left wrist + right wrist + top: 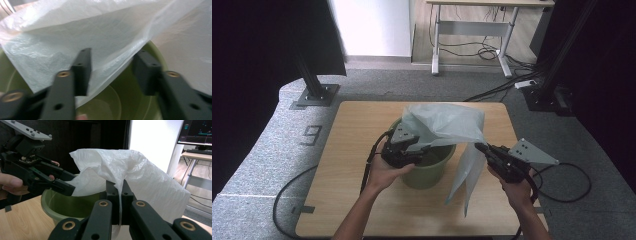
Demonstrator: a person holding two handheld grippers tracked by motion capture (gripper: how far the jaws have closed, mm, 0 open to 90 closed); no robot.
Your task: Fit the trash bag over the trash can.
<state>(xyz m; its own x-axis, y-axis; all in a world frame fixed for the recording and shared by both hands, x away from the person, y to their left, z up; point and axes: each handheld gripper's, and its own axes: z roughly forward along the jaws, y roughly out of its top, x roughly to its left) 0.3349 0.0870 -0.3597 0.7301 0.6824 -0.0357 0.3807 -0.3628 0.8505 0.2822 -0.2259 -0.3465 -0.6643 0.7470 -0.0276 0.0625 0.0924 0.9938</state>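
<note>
Your right hand-held gripper point(481, 148) is clamped on a fold of the translucent white plastic bag point(447, 125); in the right gripper view its two black jaws meet with the thin film pinched between them point(120, 195). From that pinch the bag rises and billows up and away over the far side of the green bucket point(432, 167), while a loose length of it hangs down just below your right hand-held gripper towards the worktop point(347, 150).

Your left hand-held gripper point(412, 150) sits over the bucket's near rim, jaws spread apart. In the left gripper view point(112, 72) the bag's lower edge runs slantwise through the gap between the jaws, and the picture is too blurred to tell whether either jaw touches the film. Beneath that edge, you look straight down into the bucket's green inside point(125, 100).

The bucket stands on the worktop, directly under your left hand-held gripper and just beside your right one.
</note>
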